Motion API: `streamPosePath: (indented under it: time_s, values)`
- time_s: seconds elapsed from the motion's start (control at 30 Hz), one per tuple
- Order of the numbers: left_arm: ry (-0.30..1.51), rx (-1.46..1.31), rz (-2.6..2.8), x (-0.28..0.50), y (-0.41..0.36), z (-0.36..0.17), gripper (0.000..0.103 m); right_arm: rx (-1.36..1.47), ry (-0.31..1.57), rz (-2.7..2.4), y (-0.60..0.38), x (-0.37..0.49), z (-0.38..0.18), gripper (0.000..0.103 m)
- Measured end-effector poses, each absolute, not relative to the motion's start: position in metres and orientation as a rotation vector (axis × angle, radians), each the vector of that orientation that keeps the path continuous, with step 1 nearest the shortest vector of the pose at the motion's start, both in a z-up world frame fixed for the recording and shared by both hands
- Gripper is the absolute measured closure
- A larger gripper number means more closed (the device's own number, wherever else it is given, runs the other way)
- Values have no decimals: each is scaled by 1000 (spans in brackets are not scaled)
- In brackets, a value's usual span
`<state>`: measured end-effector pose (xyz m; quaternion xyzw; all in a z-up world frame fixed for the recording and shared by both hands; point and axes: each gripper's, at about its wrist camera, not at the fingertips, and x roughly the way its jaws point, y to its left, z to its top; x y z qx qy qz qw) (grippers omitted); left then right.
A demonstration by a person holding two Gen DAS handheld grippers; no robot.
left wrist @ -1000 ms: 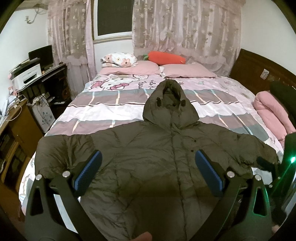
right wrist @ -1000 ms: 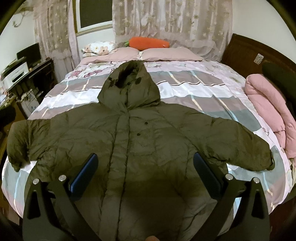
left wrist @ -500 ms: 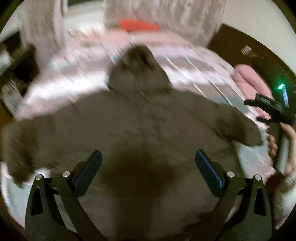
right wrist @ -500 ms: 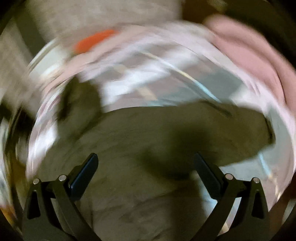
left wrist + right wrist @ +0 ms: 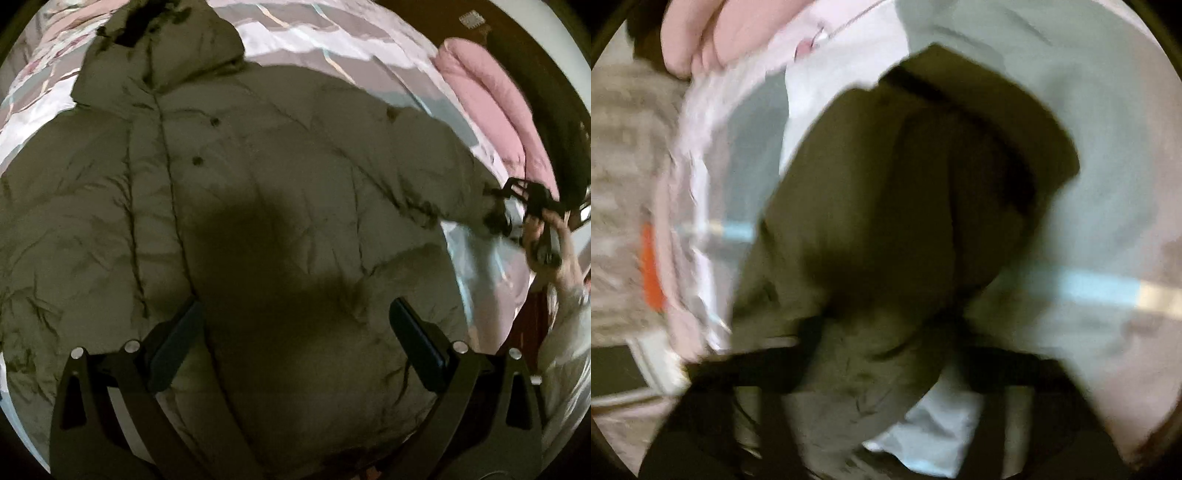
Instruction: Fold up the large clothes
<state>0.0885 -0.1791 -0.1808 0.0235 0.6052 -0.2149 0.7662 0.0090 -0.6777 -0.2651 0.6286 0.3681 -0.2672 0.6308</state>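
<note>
- Where is the big green coat (image 5: pixel 280 192)?
- Flat on the striped bed (image 5: pixel 317 33).
- And the tongs?
- The left gripper (image 5: pixel 295 343) is wide open above it. The right gripper (image 5: pixel 504 212) has just been closing, pinching the sleeve (image 5: pixel 908 206) end.

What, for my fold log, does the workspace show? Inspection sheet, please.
Surface: striped bed, mostly covered by the jacket.
Job's things: olive hooded jacket spread flat, front up; one sleeve stretched out.
Clutter: pink quilt at the bed's edge.
Grippers: left gripper open, above the jacket; right gripper has just been closing, its jaws on the sleeve's cuff.
Cables: nothing seen.
Surroundings: dark headboard; rest blurred.
</note>
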Motion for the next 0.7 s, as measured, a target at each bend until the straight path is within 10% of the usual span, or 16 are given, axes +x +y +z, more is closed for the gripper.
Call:
streamPosePath:
  time_s: [0.2, 0.23, 0.27, 0.3, 0.63, 0.7]
  values:
    - [1356, 60, -442, 91, -173, -196, 2, 1113, 593, -402, -668, 57, -179, 90]
    - [1364, 50, -433, 92, -168, -196, 2, 1075, 634, -451, -669, 62, -176, 72]
    - [1369, 34, -425, 93, -163, -195, 2, 1058, 689, -530, -664, 63, -180, 23]
    - [1368, 20, -424, 92, -160, -193, 2, 1062, 734, -614, -666, 59, -186, 2]
    - [1281, -100, -340, 102, -112, -162, 2, 1525, 725, -659, -686, 7, -260, 4]
    - [1297, -123, -319, 105, -106, -165, 2, 1521, 719, -597, -682, 17, -262, 27]
